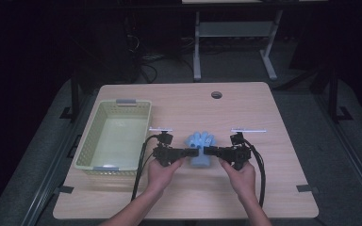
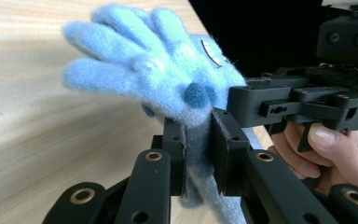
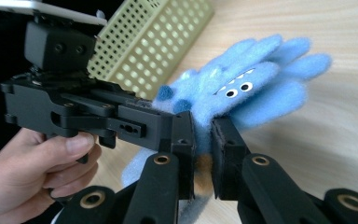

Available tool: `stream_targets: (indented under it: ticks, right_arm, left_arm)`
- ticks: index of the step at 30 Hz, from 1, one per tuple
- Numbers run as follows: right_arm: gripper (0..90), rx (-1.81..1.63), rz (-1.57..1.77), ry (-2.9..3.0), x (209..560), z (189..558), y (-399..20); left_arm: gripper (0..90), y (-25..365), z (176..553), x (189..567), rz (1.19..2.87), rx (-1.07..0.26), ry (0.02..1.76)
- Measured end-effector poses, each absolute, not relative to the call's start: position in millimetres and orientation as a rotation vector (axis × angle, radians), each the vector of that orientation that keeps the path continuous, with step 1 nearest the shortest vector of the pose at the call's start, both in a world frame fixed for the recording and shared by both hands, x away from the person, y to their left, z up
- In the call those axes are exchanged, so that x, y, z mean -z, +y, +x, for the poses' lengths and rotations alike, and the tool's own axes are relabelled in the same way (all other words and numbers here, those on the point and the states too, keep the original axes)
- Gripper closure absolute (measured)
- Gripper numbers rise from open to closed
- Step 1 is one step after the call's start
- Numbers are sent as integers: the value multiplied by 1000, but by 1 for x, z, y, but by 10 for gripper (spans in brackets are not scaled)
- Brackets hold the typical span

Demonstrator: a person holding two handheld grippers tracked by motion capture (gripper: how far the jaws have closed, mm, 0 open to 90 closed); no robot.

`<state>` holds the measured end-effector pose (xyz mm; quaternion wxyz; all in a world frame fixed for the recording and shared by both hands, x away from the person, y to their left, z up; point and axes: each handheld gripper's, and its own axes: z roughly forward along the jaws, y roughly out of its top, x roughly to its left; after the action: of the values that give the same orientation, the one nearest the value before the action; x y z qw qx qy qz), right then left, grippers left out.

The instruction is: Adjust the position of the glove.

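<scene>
At the centre of the high view, a fuzzy blue glove (image 1: 201, 147) hung between the two grippers above the wooden table (image 1: 264, 188). The left gripper (image 1: 187, 153) pinched its cuff from the left, the right gripper (image 1: 207, 151) from the right, both sets of jaws pressed into the fabric. A yellow basket (image 1: 87, 141) sat at middle left.

Glove cuff (image 2: 200, 186): I see it pinched between black jaws, its lower end cut off by the frame edge.
Glove face (image 1: 201, 141): too small from above.
</scene>
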<state>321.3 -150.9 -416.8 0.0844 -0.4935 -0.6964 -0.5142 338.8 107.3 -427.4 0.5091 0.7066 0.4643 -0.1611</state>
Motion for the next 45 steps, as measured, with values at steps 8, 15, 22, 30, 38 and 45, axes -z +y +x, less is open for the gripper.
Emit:
stream_targets:
  ticks: [8, 15, 22, 30, 38, 45]
  right_arm:
    - [810, 1560, -1434, -2092, 399, 324, -141]
    - [810, 1588, -1395, -2104, 386, 329, -131]
    - [810, 1583, -1372, -2116, 378, 334, -120]
    - [810, 1571, -1352, -2100, 376, 341, -111]
    - [810, 1562, -1340, -2126, 368, 344, -101]
    - [810, 1564, -1329, -2122, 366, 348, -93]
  left_arm:
    - [766, 120, 338, 409, 1683, 357, 1091]
    - [767, 132, 339, 396, 1664, 349, 1089]
    - [766, 144, 341, 392, 1652, 341, 1092]
    - [766, 154, 342, 389, 1636, 331, 1104]
    - [765, 163, 345, 385, 1628, 333, 1108]
    - [765, 172, 346, 384, 1621, 313, 1101]
